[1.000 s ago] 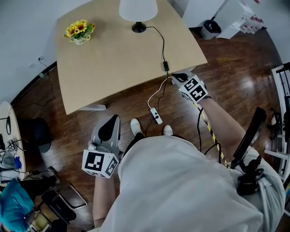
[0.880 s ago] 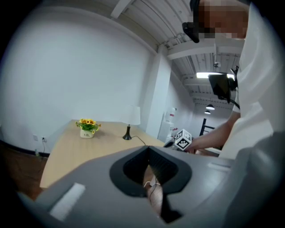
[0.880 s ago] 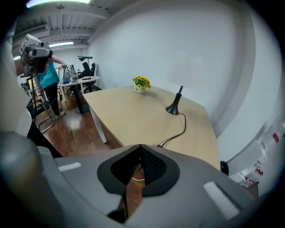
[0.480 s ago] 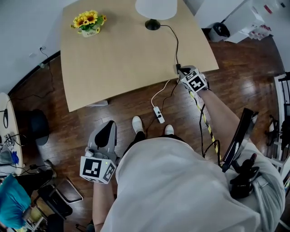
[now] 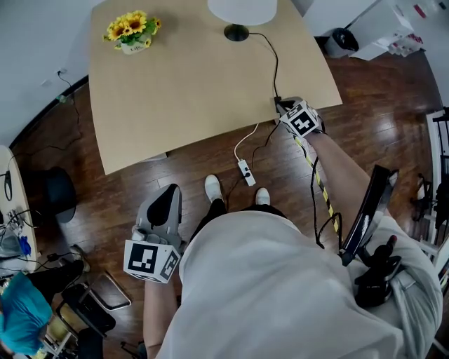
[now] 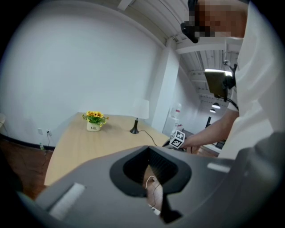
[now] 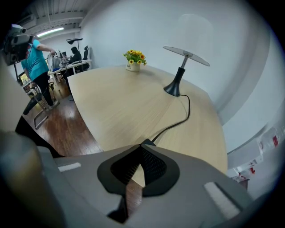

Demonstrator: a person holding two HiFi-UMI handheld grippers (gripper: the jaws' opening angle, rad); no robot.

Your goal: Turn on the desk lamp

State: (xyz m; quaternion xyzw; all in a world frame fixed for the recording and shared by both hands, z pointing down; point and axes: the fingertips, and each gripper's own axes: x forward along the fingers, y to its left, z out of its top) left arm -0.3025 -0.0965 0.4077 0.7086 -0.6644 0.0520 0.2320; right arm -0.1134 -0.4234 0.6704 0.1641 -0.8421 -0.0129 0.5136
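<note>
the left gripper (image 5: 168, 202) is held clenched and empty, low over the floor. the lamp (image 5: 242, 10) is stood at the far edge of the desk (image 5: 182, 91), apparently unlit. the right gripper (image 5: 286, 111), jaws closed on nothing, is set against the cord switch (image 7: 146, 143); the press itself is judged undone.

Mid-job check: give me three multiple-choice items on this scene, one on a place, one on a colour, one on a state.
1. Where is the right gripper?
A) on the lampshade
B) on the lamp's base
C) at the inline switch by the edge of the table

2. What colour are the flowers?
A) yellow
B) red
C) blue

3. How do the jaws of the left gripper stand?
A) wide apart
B) together, empty
C) clamped on a cable

Answers: C, its tips reach the switch at the edge. A, the blooms read yellow in every view. B, the left gripper view shows them closed on nothing.
</note>
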